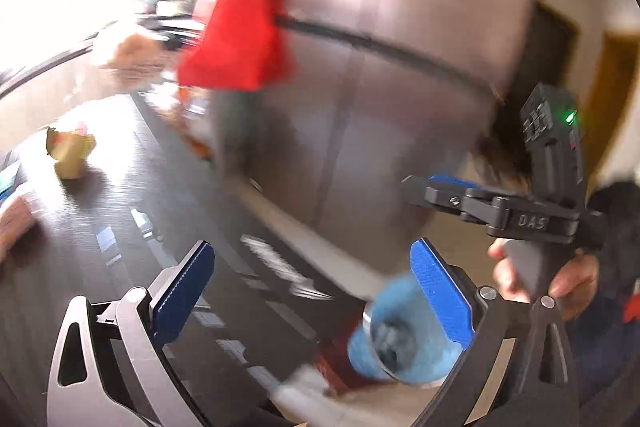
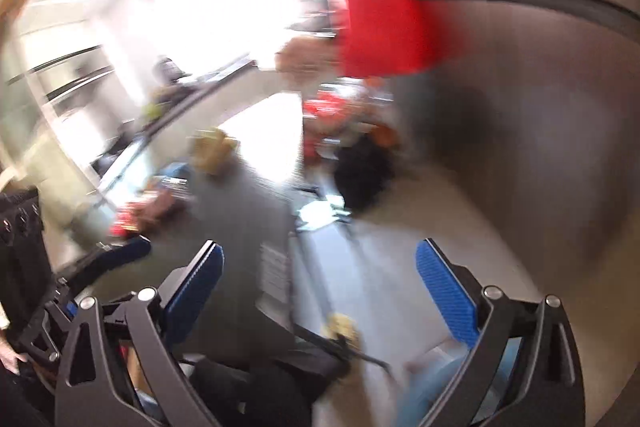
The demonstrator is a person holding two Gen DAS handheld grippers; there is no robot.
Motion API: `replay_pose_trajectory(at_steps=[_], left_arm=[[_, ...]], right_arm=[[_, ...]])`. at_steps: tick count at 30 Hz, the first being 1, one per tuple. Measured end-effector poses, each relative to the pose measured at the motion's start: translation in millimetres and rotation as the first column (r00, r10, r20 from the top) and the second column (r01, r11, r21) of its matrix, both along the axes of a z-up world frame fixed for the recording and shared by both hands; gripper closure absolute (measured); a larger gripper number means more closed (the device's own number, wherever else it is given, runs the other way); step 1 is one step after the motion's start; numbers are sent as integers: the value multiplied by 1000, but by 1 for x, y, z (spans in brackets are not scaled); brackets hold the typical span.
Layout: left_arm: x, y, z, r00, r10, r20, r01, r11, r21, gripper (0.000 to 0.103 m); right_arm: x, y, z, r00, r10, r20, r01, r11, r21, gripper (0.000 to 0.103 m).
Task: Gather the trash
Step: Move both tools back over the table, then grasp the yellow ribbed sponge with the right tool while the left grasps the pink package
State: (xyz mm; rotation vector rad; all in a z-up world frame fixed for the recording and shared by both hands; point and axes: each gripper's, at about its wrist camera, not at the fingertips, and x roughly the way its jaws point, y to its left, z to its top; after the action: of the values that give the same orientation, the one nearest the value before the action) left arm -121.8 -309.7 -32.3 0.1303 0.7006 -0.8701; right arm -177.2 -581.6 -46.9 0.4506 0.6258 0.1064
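Note:
Both views are motion-blurred. My left gripper [image 1: 312, 287] is open and empty above the edge of a dark wood table [image 1: 120, 211]. A bin lined with a blue bag [image 1: 400, 339] stands on the floor below, by the right finger. A crumpled yellowish paper piece [image 1: 70, 151] lies far left on the table. My right gripper [image 1: 448, 197] shows at the right of the left wrist view, its jaws seen edge-on. In the right wrist view my right gripper [image 2: 320, 283] is open and empty over the floor, and the blue bag [image 2: 432, 383] is at the bottom right.
A red bag [image 1: 240, 23] hangs against a grey panelled wall [image 1: 400, 67]. Packets and clutter [image 2: 152, 203] lie on the table in the right wrist view. A black bag [image 2: 364, 175] sits on the floor. A black cable [image 2: 340, 343] runs under the right gripper.

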Motion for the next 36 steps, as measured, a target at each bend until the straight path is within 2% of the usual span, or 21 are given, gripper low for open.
replay_pose_trajectory(at_steps=[1,5,8,9,12,15,19,20,21,22,25,29,32,34,36], left_arm=[[15,24,7,999,42,-16,-43,998,-34,8],[64,103,19,983,168,-80,-177,977,-121,8],[96,156,20,952,293,-90,-302,945,-121,8],[109,174,19,935,344,-90,-353,929,-113,8],[127,207,19,893,444,-72,-449,889,-87,8],[146,227,15,849,527,-44,-528,848,-47,8],[181,235,6,829,557,-53,-557,830,4,8],[189,236,5,829,556,-60,-556,831,6,8],[196,235,5,830,554,-61,-554,832,7,8],[199,234,4,832,552,-58,-553,833,8,8],[212,225,3,843,537,-42,-536,844,22,8],[239,206,-2,868,496,-15,-493,866,80,8],[260,186,-11,912,410,26,-407,894,187,9],[272,175,-18,952,304,30,-300,914,273,18],[282,173,-22,979,200,29,-197,914,355,19]], right_arm=[[25,21,10,998,59,17,-59,998,13,6],[109,91,36,982,185,27,-186,982,15,4],[182,148,35,968,249,-24,-249,968,-9,4],[209,167,31,963,264,-52,-266,964,-22,4],[289,212,9,959,241,-149,-254,965,-70,4],[347,232,-17,955,190,-229,-209,976,-59,4],[410,248,-53,912,110,-396,-130,991,-26,6],[424,252,-63,893,107,-437,-130,991,-22,10],[428,256,-68,881,104,-461,-132,991,-29,30],[434,259,-75,863,106,-495,-139,990,-31,38],[434,263,-72,868,118,-482,-165,985,-56,39],[415,250,-60,883,171,-437,-203,979,-28,40],[388,216,-45,900,196,-389,-206,978,15,40],[375,199,-37,908,198,-370,-207,978,16,40],[356,182,-28,916,201,-348,-209,978,15,40]])
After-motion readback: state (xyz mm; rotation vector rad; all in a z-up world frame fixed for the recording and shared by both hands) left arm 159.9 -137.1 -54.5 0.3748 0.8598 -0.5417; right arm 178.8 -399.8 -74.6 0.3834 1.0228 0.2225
